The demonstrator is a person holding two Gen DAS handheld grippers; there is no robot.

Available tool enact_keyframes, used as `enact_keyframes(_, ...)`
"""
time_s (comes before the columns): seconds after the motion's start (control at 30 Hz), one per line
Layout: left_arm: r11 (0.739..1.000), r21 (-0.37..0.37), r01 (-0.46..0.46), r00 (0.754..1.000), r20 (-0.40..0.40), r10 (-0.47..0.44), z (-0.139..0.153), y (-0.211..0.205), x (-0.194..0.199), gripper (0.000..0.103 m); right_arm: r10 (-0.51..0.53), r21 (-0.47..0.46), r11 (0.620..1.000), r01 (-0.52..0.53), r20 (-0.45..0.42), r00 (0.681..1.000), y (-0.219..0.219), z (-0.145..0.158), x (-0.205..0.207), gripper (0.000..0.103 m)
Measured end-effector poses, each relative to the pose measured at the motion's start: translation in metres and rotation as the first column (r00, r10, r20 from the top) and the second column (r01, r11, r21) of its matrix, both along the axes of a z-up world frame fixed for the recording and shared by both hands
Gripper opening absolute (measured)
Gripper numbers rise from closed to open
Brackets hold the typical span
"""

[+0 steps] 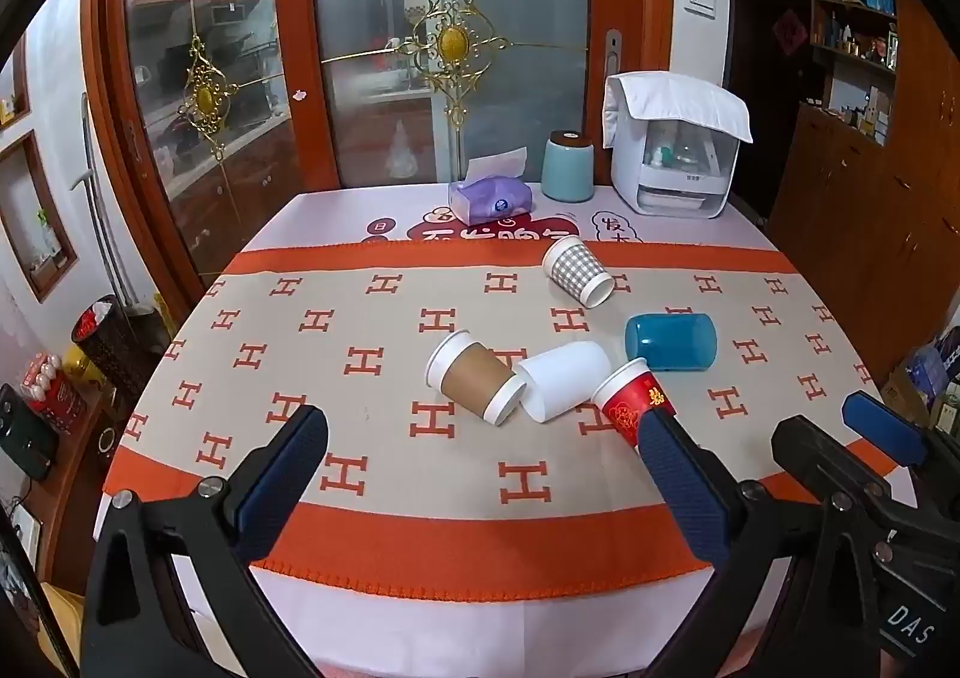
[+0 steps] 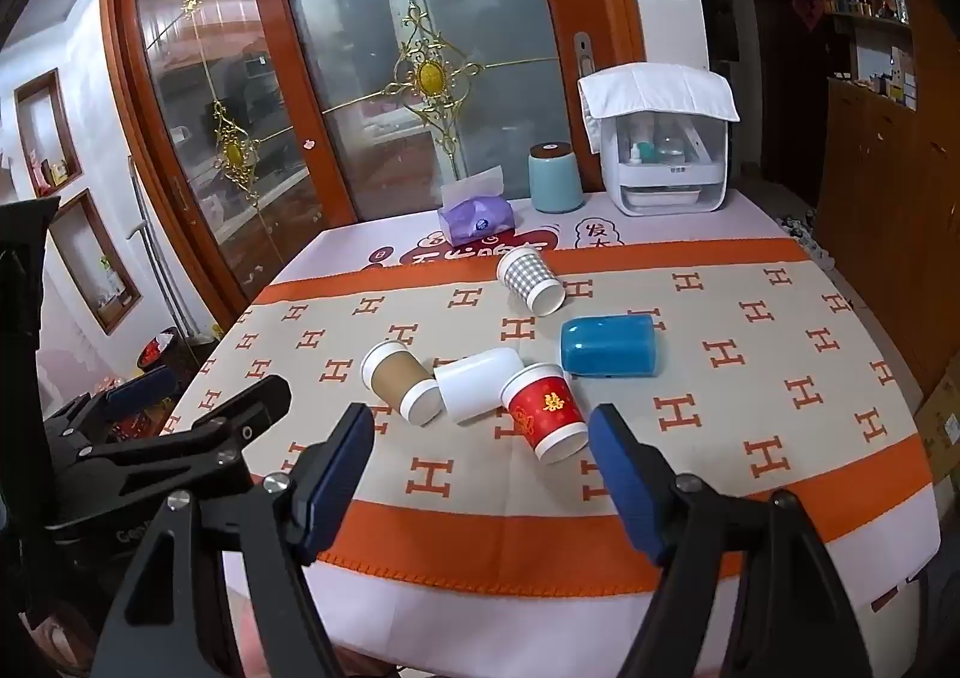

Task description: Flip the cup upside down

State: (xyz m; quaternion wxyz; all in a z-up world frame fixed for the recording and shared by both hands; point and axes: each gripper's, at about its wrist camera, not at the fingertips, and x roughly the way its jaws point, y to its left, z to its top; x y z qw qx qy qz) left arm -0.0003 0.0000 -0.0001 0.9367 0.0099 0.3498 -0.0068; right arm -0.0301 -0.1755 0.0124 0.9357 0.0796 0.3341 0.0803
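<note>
Several cups lie on their sides on the patterned cloth: a brown paper cup [image 1: 477,378] [image 2: 401,383], a white cup [image 1: 564,378] [image 2: 480,383], a red paper cup [image 1: 627,399] [image 2: 545,414], a blue plastic cup [image 1: 671,341] [image 2: 608,347] and a grey checked cup [image 1: 577,270] [image 2: 530,280]. My left gripper [image 1: 486,438] is open and empty, above the near cloth, short of the cups. My right gripper [image 2: 483,429] is open and empty, just short of the red cup. The right gripper also shows at the right edge of the left wrist view [image 1: 864,438].
At the table's far edge stand a purple tissue pack [image 1: 491,200] [image 2: 477,219], a light blue canister [image 1: 567,166] [image 2: 555,177] and a white appliance under a cloth [image 1: 675,150] [image 2: 663,144]. Glass sliding doors stand behind. A wooden cabinet [image 2: 888,186] is at the right.
</note>
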Motion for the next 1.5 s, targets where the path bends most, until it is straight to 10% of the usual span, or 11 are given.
enact_keyframes(1.5, 0.999, -0.042, 0.006, 0.997, -0.071, -0.009, -0.011, 0.004, 0.003, 0.101, -0.008, 0.023, 1.0, 0.008, -0.009, 1.0, -0.003, -0.006, 0.002, 0.074)
